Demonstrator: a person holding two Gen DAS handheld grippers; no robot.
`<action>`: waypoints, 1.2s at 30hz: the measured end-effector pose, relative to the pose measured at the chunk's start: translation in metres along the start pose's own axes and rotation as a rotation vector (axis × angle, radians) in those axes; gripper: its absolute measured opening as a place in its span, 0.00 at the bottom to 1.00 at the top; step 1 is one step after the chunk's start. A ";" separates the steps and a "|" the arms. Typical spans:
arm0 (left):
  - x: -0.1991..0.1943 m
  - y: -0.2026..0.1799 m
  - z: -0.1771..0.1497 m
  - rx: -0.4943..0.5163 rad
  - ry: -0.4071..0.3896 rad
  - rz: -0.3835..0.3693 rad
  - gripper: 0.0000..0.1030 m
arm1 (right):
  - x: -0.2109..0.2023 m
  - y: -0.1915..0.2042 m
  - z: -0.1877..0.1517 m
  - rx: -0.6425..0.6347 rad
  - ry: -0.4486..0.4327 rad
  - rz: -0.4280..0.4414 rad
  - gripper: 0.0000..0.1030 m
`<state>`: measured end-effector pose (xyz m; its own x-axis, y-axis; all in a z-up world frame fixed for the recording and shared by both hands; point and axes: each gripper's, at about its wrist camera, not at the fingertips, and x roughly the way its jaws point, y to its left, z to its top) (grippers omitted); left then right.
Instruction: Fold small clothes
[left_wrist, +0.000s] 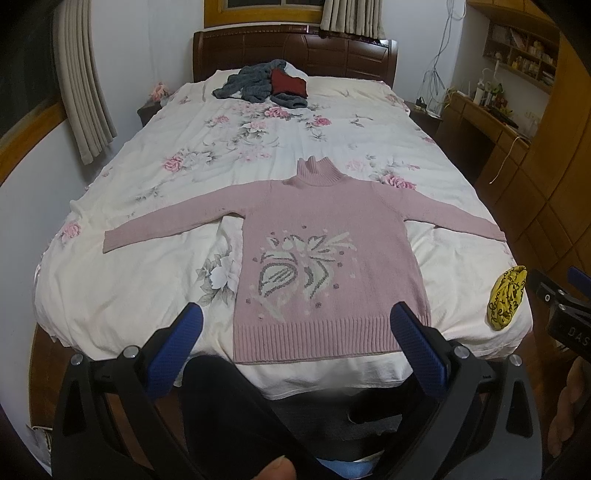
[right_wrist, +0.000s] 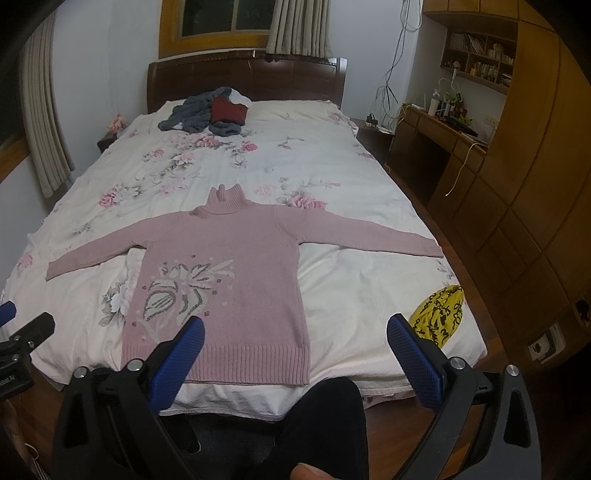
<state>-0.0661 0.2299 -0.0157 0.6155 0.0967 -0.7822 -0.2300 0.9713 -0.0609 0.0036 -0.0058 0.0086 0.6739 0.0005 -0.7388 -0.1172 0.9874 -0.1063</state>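
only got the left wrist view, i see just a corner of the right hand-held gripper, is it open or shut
Observer: Open. The right hand-held gripper has its fingers spread wide, with nothing between them.
Operator: what's it pointed at
Observer: The pink sweater, over the right half of its hem. The gripper's right finger shows just beside the yellow cloth.

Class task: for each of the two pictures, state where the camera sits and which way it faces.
Left wrist: on the left gripper, at the bed's foot, facing the headboard; a thumb shows.
Right wrist: on the right gripper, further right, same heading; dark trouser legs show.
Shared: pink sweater spread flat, yellow cloth, grey-red pile.
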 end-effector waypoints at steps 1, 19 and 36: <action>0.000 0.000 0.000 0.000 -0.001 0.000 0.98 | 0.000 0.000 0.000 0.001 0.001 0.001 0.97; 0.010 -0.005 0.004 0.010 0.015 0.003 0.98 | 0.009 -0.002 0.002 0.011 0.013 -0.007 0.97; 0.049 -0.008 0.004 0.072 -0.096 -0.145 0.98 | 0.052 -0.012 0.004 -0.032 -0.060 0.023 0.97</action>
<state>-0.0310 0.2273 -0.0513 0.7080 -0.0284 -0.7056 -0.0815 0.9892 -0.1215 0.0430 -0.0167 -0.0258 0.7133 0.0333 -0.7000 -0.1553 0.9816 -0.1116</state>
